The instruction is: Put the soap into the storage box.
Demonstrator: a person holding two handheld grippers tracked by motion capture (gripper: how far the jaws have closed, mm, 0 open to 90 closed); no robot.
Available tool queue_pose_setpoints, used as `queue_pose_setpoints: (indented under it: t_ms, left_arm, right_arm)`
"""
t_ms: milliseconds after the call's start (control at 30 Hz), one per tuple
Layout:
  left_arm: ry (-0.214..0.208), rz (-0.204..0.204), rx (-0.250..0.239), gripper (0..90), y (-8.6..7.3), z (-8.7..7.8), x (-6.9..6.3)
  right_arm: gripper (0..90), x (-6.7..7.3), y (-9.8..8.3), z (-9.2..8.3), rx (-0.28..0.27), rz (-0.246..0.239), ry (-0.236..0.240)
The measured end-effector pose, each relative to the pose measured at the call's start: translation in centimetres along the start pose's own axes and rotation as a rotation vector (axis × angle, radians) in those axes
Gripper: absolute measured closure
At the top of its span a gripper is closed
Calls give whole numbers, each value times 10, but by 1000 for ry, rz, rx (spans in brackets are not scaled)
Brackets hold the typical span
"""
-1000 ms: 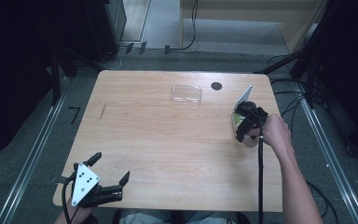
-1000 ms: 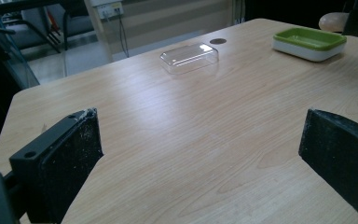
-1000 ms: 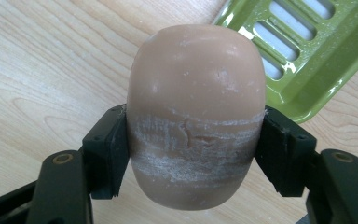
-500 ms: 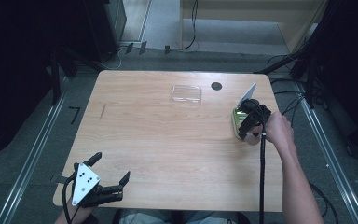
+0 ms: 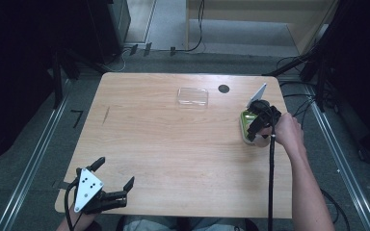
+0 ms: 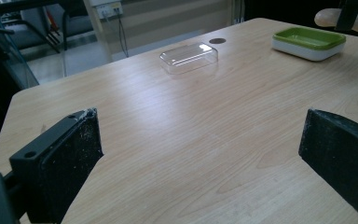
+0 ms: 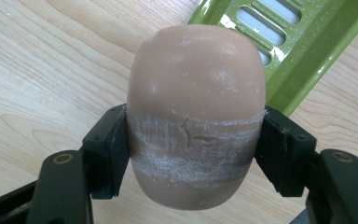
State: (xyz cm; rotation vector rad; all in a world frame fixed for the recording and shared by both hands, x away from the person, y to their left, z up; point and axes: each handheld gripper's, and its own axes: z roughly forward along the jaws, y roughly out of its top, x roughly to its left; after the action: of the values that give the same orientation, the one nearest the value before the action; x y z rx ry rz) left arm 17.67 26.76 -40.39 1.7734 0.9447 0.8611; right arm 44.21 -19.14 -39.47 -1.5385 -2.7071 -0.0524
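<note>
- The left tool [image 5: 107,186] sits at the near left corner of the counter [image 5: 173,144], seen from the high view, with its grey three-cornered plate on top.
- Its jaws stand wide and nothing is between them; in the left gripper view they frame bare wood.
- It points across the counter toward the far right side.
- A short dark mark [image 5: 106,114] lies on the wood toward the far left, well apart from everything else.
- A clear lid [image 5: 192,96] rests flat near the far edge, about mid-counter; in the left gripper view [image 6: 189,57] it lies beyond the jaws, apart from the other things.
- A small dark round hole [image 5: 223,88] sits just right of the lid, close to the far edge.
- The green dish [image 5: 245,126] with a white base lies near the right edge; the left gripper view [image 6: 308,42] shows it flat on the counter, its green insert on top.
- In the right gripper view the dish [image 7: 279,42] has slots in its green insert and lies beyond the soap.
- The right tool [image 7: 193,140] is clamped on the soap [image 7: 196,112], a rounded pinkish-tan bar; its two pads press the bar's sides.
- The soap is scuffed white in a band at the level of the pads.
- It is in the tool's grip beside the dish's near rim, with wood showing behind it; whether it touches the counter I cannot tell.
- In the high view the right tool [image 5: 259,126] is over the dish at the right edge, the person's hand [image 5: 286,134] behind it and a cable trailing back along the forearm.
</note>
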Motion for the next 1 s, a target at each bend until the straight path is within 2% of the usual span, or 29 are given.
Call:
queue_pose_setpoints:
  t_ms: [1000]
  left_arm:
    - [-1, -1, -1, 0, 0, 0, 0]
  right_arm:
    - [335, -14, 17, -2, -29, 58, -12]
